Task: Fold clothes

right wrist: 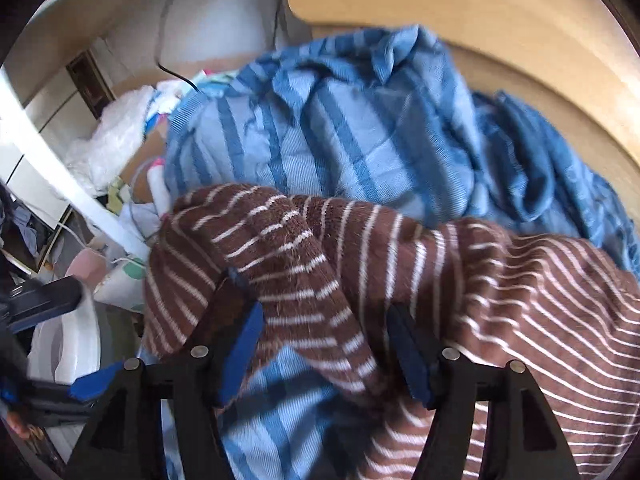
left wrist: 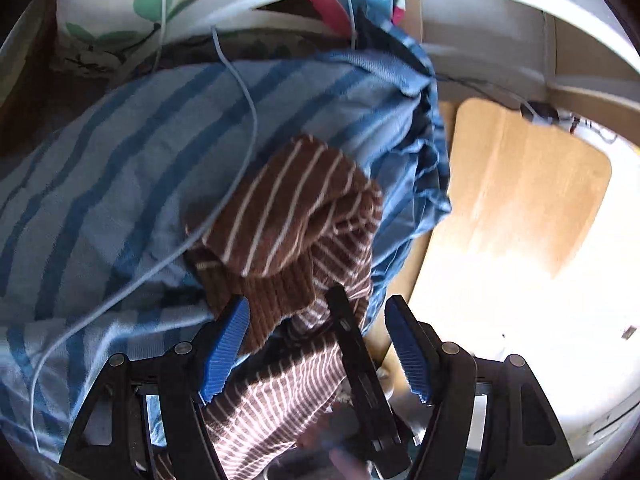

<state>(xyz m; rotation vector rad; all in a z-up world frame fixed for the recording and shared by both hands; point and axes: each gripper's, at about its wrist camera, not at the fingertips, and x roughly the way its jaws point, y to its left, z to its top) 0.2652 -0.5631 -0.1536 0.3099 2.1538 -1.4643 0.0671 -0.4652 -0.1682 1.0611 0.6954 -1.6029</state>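
A rumpled blue striped bedcover (right wrist: pixel 340 120) fills the middle, with a pale wooden floor (left wrist: pixel 520 200) to its right. On the bedcover's near side lies a brown knitted jumper with thin white stripes (right wrist: pixel 400 264), bunched. The right gripper (right wrist: pixel 324 344) pinches a fold of it. The left gripper (left wrist: pixel 316 344) stands spread, the jumper loose between its blue pads.

Brown white-striped sweater (right wrist: pixel 320 264) bunched, partly folded, lying atop rumpled blue striped cloth (right wrist: pixel 340 128).
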